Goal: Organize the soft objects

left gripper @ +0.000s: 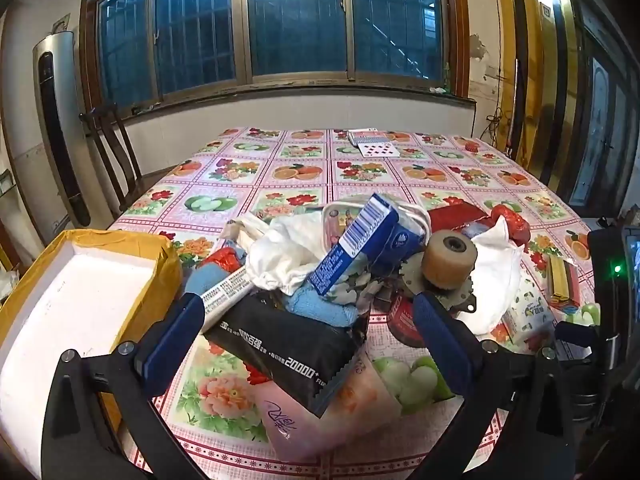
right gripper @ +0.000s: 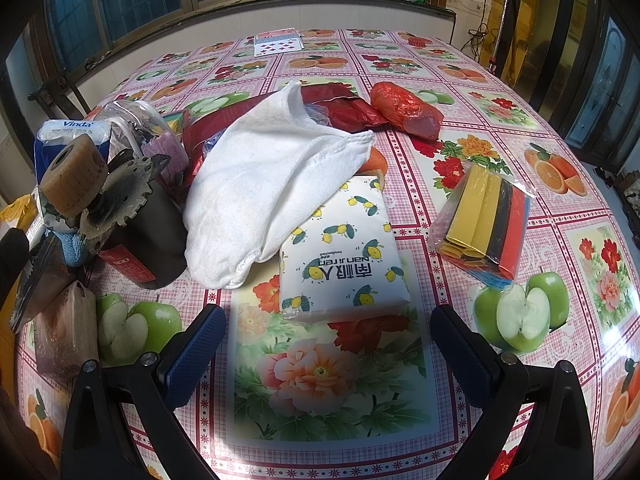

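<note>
A heap of mixed items lies mid-table. In the left wrist view my left gripper [left gripper: 308, 304] is open just in front of a black packet [left gripper: 280, 352], a blue cloth [left gripper: 320, 308] and a pink tissue pack [left gripper: 320, 412]; nothing is held. A crumpled white cloth [left gripper: 288, 252] and a blue Vinda tissue pack [left gripper: 360, 240] sit higher on the heap. My right gripper [right gripper: 328, 316] is open just short of a lemon-print tissue pack [right gripper: 344, 248], which lies partly under a white towel [right gripper: 272, 184].
A white box with yellow tape [left gripper: 80, 300] stands open at the left table edge. A tan tape roll [right gripper: 76, 176] rests on a dark jar [right gripper: 136, 240]. A pack of coloured tubes [right gripper: 488, 224], a red plastic bag [right gripper: 404, 108], playing cards [right gripper: 280, 42] and a chair [left gripper: 116, 160] are around.
</note>
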